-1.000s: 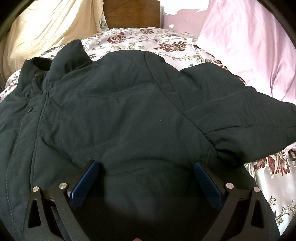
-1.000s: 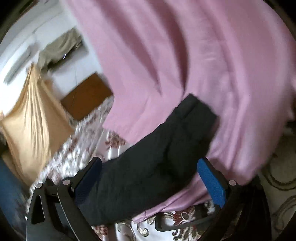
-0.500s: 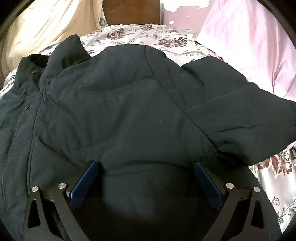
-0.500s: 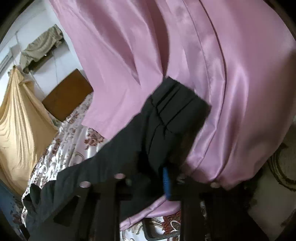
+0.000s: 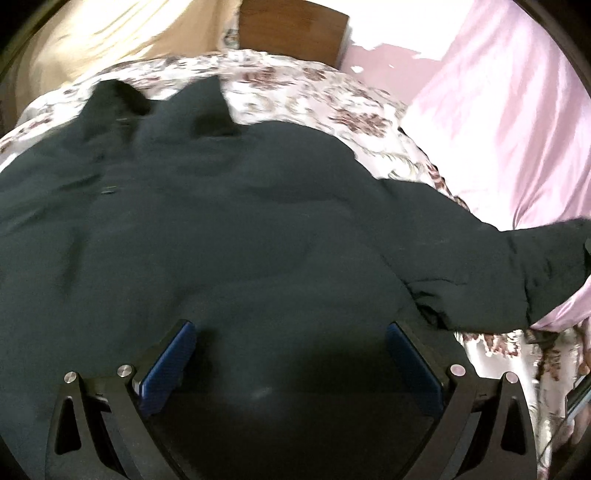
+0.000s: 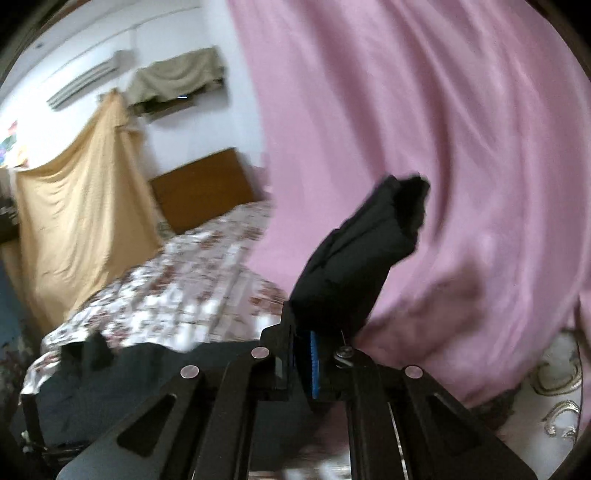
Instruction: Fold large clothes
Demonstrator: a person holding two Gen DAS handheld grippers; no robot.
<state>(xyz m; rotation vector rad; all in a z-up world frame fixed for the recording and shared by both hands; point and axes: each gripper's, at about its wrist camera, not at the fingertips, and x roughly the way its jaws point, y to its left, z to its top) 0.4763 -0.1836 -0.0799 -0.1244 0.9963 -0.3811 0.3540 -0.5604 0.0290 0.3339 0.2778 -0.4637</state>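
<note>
A large black jacket (image 5: 229,221) lies spread on the floral bedspread (image 5: 314,85), collar at the far left. Its right sleeve (image 5: 509,266) stretches out to the right, raised toward the pink fabric. My left gripper (image 5: 291,354) is open and empty, hovering low over the jacket's body. My right gripper (image 6: 314,354) is shut on the sleeve cuff (image 6: 365,254) and holds it up in front of the pink fabric; the jacket's body (image 6: 122,387) shows at the lower left of that view.
A pink satin sheet (image 6: 424,129) hangs along the bed's right side and also shows in the left wrist view (image 5: 517,103). A wooden headboard (image 5: 291,26) and a tan draped cloth (image 6: 77,214) stand at the far end. The floral bedspread (image 6: 192,280) surrounds the jacket.
My right gripper closed on the sleeve cuff and lifted it. The sleeve has pulled out to the right. My left gripper stayed open and shifted over the jacket.
</note>
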